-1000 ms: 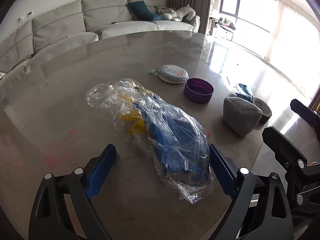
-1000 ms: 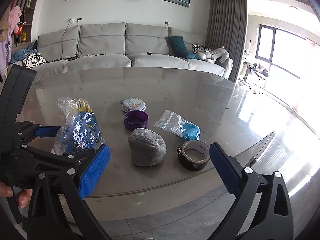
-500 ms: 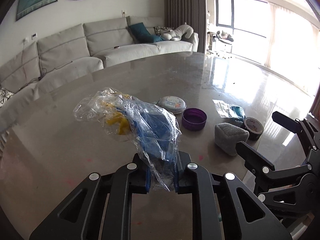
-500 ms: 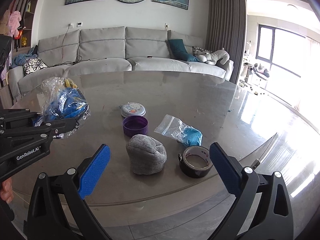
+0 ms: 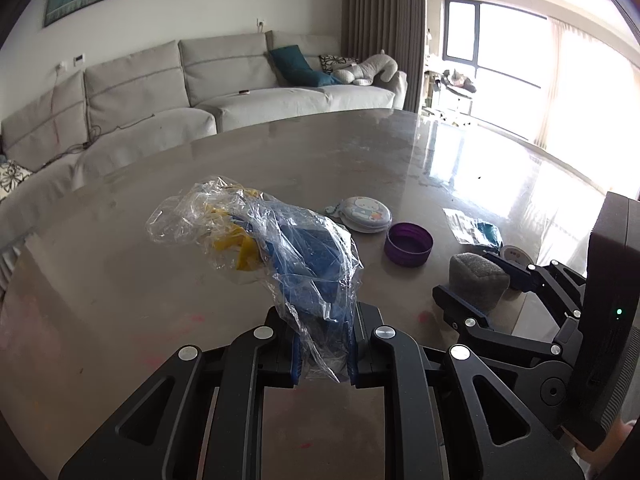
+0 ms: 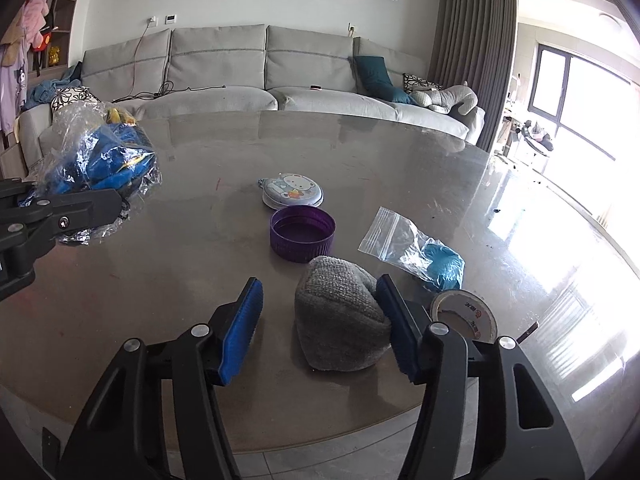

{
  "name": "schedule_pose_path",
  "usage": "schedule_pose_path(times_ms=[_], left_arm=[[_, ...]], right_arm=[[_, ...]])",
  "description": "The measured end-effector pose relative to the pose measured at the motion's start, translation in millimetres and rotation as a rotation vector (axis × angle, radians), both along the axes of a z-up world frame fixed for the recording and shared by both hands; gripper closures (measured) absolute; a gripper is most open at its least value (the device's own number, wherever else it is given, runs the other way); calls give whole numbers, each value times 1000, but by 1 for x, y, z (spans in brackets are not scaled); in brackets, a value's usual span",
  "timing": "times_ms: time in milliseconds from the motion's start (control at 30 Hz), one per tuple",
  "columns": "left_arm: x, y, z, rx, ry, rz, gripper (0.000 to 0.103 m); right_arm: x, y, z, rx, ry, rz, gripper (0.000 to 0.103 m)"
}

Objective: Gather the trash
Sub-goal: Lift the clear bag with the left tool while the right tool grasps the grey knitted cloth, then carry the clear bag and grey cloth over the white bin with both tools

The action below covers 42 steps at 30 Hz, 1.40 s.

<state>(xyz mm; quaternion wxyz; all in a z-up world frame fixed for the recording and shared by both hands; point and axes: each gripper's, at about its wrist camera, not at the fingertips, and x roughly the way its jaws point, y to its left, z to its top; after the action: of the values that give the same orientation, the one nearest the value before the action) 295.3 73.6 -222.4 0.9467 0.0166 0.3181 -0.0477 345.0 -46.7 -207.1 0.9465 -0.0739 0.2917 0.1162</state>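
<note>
**A:** Clamped tight in the left gripper (image 5: 322, 354): one crinkly clear plastic bag (image 5: 276, 248), stuffed with blue and yellow bits, pinched at its near end and lifted clear of the table (image 5: 120, 280). Looks wrinkled, shiny, see-through, lumpy.

**B:** Same from the right wrist view – bag (image 6: 100, 160) hanging out at the left, above the tabletop. Right gripper (image 6: 320, 320) low over the near edge, jaws closing in around one grey knitted pouch (image 6: 340, 320). Far-side blue pad touching the fabric, near-side pad still apart from it. Soft, nubby, rounded like a stuffed sock.

**A:** Just beside the pouch on the right: one roll of tape (image 6: 464, 316), dark ring, pale printed core. Only half showing behind the gripper finger.

**B:** Then a bit further back, one small zip bag (image 6: 412, 248), flat clear plastic with a blue crumpled wad in one corner. Lying on the table, apart from the pouch.

**A:** Behind the pouch: one purple ribbed plastic lid (image 6: 303, 236), open side up, round and shallow. Past that, one round zip case (image 6: 293, 195) with a cartoon bear print, flat, nearly touching the lid.

**B:** Smooth glossy grey-brown tabletop, rounded edge, lots of window glare. Way at the back, one long grey fabric sofa (image 6: 280, 72).
</note>
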Motion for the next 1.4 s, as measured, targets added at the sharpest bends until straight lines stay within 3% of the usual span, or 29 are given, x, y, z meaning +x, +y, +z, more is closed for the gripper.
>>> schedule_pose_path(times_ms=[100,167,633,1400], left_arm=[[-1,-1,1,-4,-4,-1,87],[-1,-2,2,-2,-7,-2,87],[-22,-7,9,-25,-19,-63,87],[-119,-76,32,-32,2,-377,87]], right_arm=[[2,-5,2,12,9,-12,80],[2,-6,6,18,14,-7,82],[-50,-17,60,60,-55,37,82],[-172,-73,95,94,-81,-125,82]])
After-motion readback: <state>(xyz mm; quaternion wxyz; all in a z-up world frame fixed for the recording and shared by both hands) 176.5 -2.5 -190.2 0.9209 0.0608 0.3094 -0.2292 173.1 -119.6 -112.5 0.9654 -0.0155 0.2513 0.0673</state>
